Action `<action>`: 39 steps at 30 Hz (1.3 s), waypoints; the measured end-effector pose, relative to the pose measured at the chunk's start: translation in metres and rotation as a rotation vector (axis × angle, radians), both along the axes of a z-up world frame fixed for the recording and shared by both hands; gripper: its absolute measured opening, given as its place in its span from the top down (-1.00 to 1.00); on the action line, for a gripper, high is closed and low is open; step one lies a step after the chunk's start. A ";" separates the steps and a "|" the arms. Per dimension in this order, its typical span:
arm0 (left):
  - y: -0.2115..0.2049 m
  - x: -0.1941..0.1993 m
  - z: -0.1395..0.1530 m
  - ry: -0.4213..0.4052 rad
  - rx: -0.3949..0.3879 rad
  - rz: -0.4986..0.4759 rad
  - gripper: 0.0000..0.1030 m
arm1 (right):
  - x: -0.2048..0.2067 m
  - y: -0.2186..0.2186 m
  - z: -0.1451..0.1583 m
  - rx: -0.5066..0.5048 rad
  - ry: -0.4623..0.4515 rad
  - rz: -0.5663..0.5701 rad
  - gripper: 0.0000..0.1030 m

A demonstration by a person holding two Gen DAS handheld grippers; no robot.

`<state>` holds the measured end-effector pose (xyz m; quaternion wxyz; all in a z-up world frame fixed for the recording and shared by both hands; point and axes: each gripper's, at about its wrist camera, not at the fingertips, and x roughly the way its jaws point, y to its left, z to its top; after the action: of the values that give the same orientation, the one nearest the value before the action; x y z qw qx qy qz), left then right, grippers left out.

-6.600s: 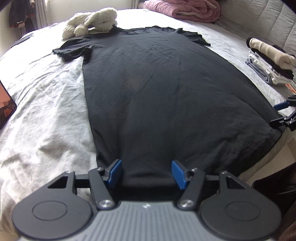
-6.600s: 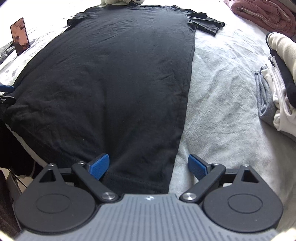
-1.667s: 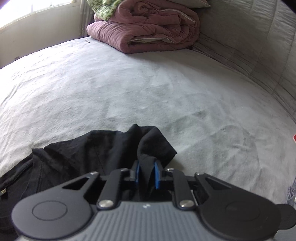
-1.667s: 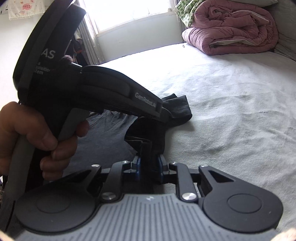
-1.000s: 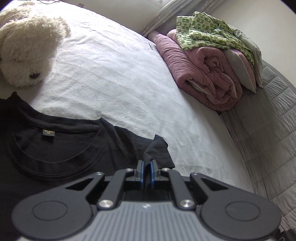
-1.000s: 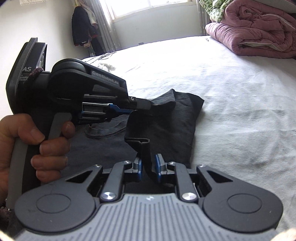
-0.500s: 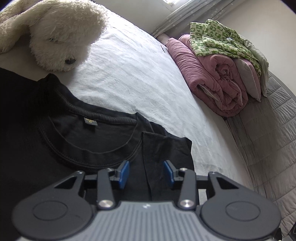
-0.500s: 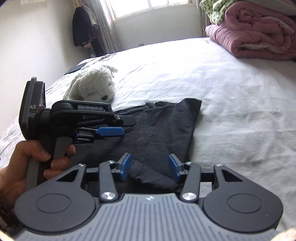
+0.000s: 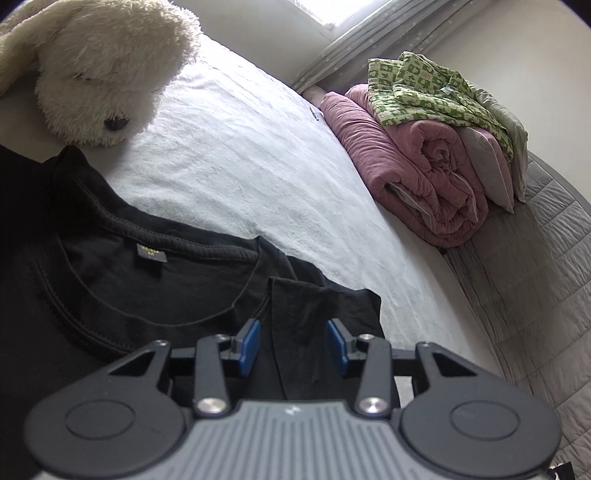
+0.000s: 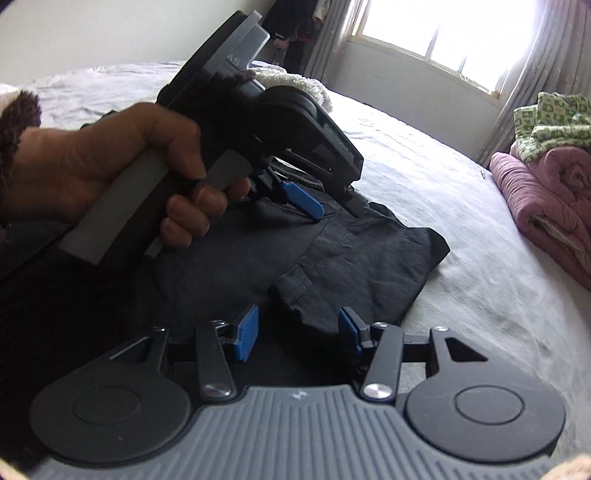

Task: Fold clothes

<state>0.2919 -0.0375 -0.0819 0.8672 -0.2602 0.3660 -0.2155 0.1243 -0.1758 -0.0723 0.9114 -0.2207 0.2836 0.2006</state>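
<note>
Left claw (image 9: pixel 293 345): blue pads (image 9: pixel 248 347) stand apart, gripping nothing. The folded-over sleeve (image 9: pixel 317 314) of the black T-shirt (image 9: pixel 122 295) lies flat on the bed under and between the pads, not pinched. The sleeve hem edge runs up just inside the left pad. Ahead and left of this claw, the round neckline with its small yellow-lettered label (image 9: pixel 150 253). Further ahead-left, a cream plush dog (image 9: pixel 96 70) rests just past the collar. Far ahead-right, a rolled pink comforter (image 9: pixel 413 173) with a green-patterned garment (image 9: pixel 436 88) on top, against a grey quilted headboard (image 9: pixel 535 277).

Right claw (image 10: pixel 297 332): jaws partly open and closing; pads clear of cloth. The corner of the same sleeve (image 10: pixel 354 266), hem stitching visible, lies just ahead and between the pads, touching neither as far as can be seen. Grey bed sheet (image 10: pixel 461 229) is to its right.

From the right wrist view, the left hand (image 10: pixel 110 170) wraps the grey handle ahead-left, a fuzzy dark cuff (image 10: pixel 18 114) at the wrist. The left claw's blue finger (image 10: pixel 301 199) points down at the shirt near the shoulder seam. Bright window (image 10: pixel 443 33) far ahead.
</note>
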 end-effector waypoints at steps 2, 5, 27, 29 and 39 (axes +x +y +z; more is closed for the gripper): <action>-0.003 -0.002 0.000 -0.021 0.024 -0.021 0.19 | 0.001 0.002 -0.004 -0.014 -0.023 -0.022 0.75; -0.001 -0.005 0.002 0.005 0.009 -0.028 0.18 | 0.003 -0.009 0.004 0.079 -0.035 -0.081 0.92; -0.005 -0.007 0.023 -0.044 0.076 0.211 0.97 | 0.032 -0.009 0.050 0.331 0.065 -0.129 0.93; 0.000 -0.006 0.023 -0.044 0.104 0.218 0.97 | 0.035 0.000 0.046 0.331 0.084 -0.127 0.93; 0.012 -0.006 0.010 -0.035 0.243 0.191 0.82 | 0.050 0.018 0.004 0.396 0.240 -0.192 0.63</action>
<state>0.2860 -0.0253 -0.0722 0.9151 -0.1830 0.3477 -0.0906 0.1740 -0.1575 -0.0681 0.9115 0.0156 0.3647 0.1895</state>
